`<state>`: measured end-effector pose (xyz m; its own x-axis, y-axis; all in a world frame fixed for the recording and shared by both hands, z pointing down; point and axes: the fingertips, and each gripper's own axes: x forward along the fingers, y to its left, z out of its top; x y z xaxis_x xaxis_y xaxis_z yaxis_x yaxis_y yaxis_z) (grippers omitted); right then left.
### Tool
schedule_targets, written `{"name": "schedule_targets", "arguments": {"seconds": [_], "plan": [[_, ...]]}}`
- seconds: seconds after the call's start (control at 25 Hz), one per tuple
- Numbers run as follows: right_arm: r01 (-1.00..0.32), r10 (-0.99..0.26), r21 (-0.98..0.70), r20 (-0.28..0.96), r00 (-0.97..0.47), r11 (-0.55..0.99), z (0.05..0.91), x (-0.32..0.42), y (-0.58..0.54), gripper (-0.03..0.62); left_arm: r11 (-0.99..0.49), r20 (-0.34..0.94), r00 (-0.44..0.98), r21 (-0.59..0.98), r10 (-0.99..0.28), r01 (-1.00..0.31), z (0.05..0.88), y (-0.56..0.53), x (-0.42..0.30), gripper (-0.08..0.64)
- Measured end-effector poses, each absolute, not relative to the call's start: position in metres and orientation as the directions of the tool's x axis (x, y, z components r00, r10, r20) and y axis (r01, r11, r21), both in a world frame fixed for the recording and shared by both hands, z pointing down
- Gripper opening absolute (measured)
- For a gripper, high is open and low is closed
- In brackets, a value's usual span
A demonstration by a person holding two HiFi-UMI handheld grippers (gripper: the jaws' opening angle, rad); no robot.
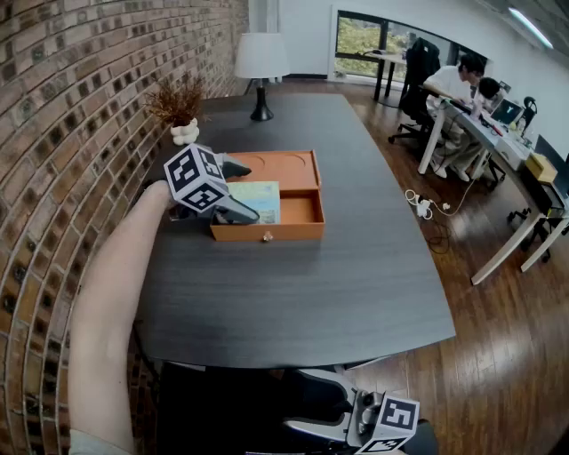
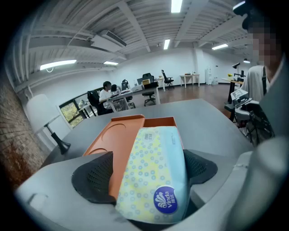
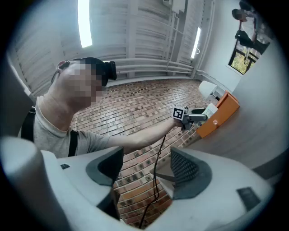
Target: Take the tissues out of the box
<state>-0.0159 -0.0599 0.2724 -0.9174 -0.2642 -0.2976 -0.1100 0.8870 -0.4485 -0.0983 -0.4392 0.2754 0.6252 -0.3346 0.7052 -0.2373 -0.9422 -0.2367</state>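
Bright, even indoor light; ceiling strip lights (image 2: 176,5) glare white in both gripper views; daylight through far window (image 1: 360,40); soft sheen on dark table (image 1: 356,293); heavy fisheye bending at edges; gripper views' corners vignetted black; tissue pack (image 2: 156,176) sharp, backgrounds softer.

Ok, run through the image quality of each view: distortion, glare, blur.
Head view: fisheye bows the brick wall; the table is evenly lit and sharp. Left gripper view: dark rounded corners, the tissue pack crisp between the jaws, ceiling lights glaring. Right gripper view: scene tilted, a strip light blown out, a mosaic patch over the face.
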Motion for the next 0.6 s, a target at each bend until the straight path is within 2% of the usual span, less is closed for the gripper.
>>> {"name": "schedule_targets", "arguments": {"seconds": [0.2,0.32,0.48,0.6], "plan": [[-0.102,-0.259,-0.451,-0.302,-0.917,0.887,0.268,-0.011,-0.063,0.327,-0.963,0.721,0.642,-0.152,-0.262,-0.223,0.285,-0.435,-0.096,0.457],[-0.102,-0.259,-0.45,-0.303,-0.917,0.887,0.269,-0.009,-0.063,0.326,-0.965,0.721,0.643,-0.158,-0.257,-0.209,0.284,-0.433,-0.095,0.405],[-0.095,-0.249,-0.447,-0.301,-0.92,0.889,0.265,-0.013,-0.061,0.327,-0.959,0.699,0.657,-0.178,-0.282,-0.223,0.271,-0.432,-0.098,0.386],[-0.102,-0.253,-0.441,-0.297,-0.921,0.892,0.263,-0.015,-0.063,0.327,-0.943,0.616,0.715,-0.199,-0.332,-0.266,0.237,-0.429,-0.101,0.382]]}}
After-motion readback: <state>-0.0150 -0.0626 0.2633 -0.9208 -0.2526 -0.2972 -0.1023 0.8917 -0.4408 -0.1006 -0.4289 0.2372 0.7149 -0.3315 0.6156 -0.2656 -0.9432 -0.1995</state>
